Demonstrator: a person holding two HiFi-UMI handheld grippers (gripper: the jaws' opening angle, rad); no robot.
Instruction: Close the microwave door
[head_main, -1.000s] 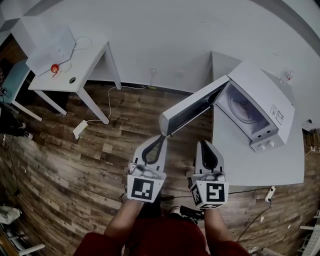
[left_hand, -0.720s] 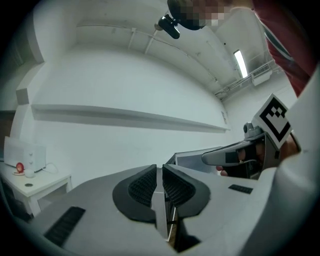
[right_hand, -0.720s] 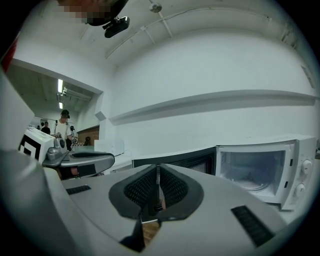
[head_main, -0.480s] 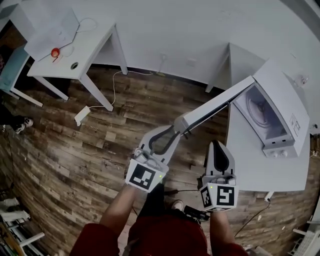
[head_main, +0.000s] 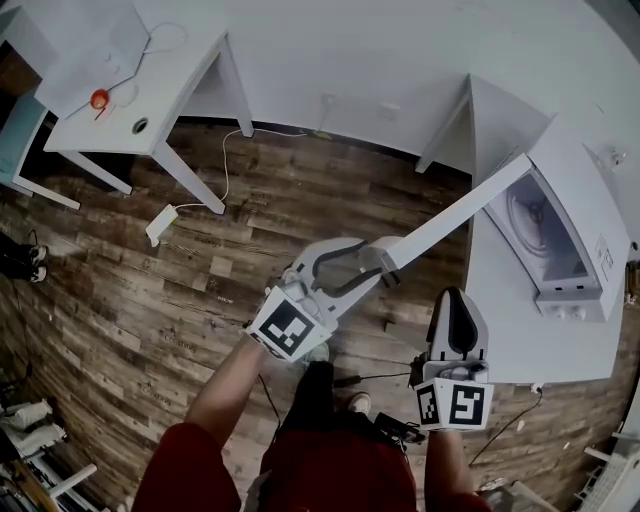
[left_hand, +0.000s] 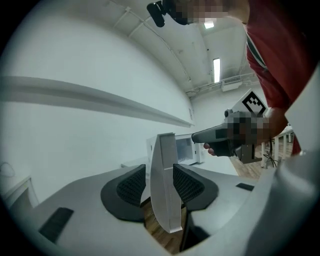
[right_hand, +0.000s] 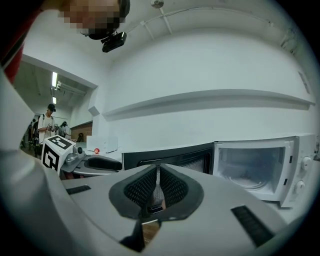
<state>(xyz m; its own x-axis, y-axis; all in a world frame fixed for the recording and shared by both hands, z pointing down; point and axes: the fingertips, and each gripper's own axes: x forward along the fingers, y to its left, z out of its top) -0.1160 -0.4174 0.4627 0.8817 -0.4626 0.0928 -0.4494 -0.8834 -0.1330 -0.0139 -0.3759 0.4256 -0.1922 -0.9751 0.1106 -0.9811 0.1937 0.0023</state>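
The white microwave (head_main: 560, 230) stands on a white table (head_main: 520, 340) at the right, its door (head_main: 450, 220) swung wide open toward the left. My left gripper (head_main: 350, 268) is at the door's free end. In the left gripper view its jaws have just been opening, and the door's edge (left_hand: 165, 200) now stands between the dark pads (left_hand: 131, 187) with a thin gap on the left side. My right gripper (head_main: 456, 296) hangs in front of the table, shut on nothing, its pads (right_hand: 145, 189) together. It faces the door (right_hand: 170, 156) and the lit cavity (right_hand: 250, 167).
A second white table (head_main: 150, 100) at the far left carries a white box and a small red object (head_main: 98, 99). A power strip (head_main: 160, 225) and its cable lie on the wooden floor. A person (right_hand: 47, 120) stands far off in the right gripper view.
The left gripper has swung right and lower onto the door's free end, and its shut jaws have opened around the edge. The right gripper has drifted a little toward the table.
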